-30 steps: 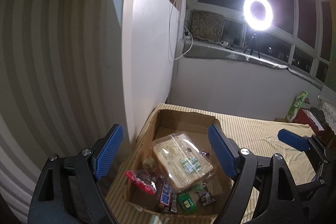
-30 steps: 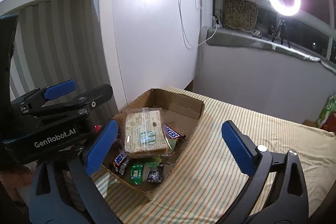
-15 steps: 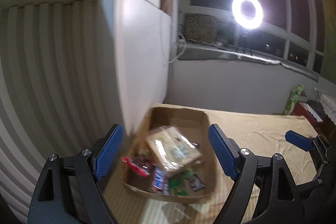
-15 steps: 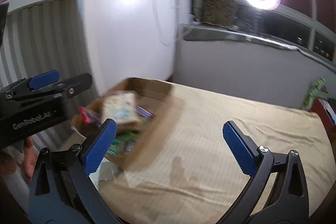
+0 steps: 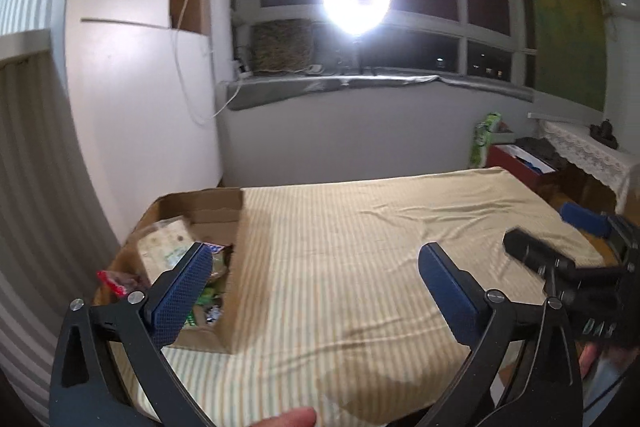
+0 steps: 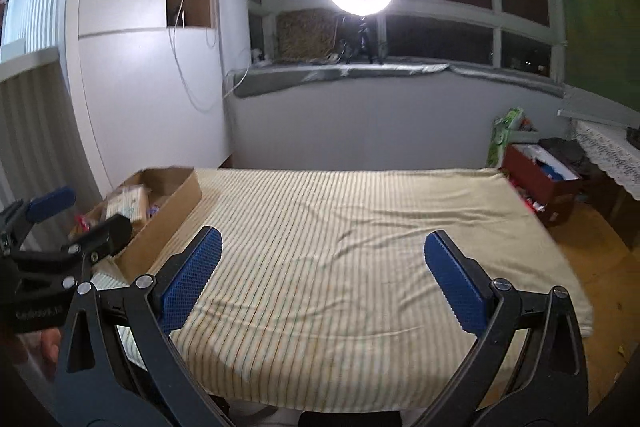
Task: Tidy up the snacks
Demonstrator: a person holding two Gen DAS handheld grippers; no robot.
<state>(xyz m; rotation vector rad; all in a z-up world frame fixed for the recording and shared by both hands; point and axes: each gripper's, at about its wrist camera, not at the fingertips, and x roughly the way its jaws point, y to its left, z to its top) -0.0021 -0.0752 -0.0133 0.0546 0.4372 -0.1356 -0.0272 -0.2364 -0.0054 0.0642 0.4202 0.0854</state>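
With both claws spread wide and holding nothing, I judge the job is at its end: the snacks (image 5: 172,259) sit packed in the box (image 5: 236,267) at the far left of the striped cloth (image 5: 360,267), which looks bare otherwise. My left gripper (image 5: 312,291) hangs just right of the box, my right gripper (image 6: 324,279) over open cloth, well apart from it. I'd back both out high and level, keeping the left finger off the cardboard wall
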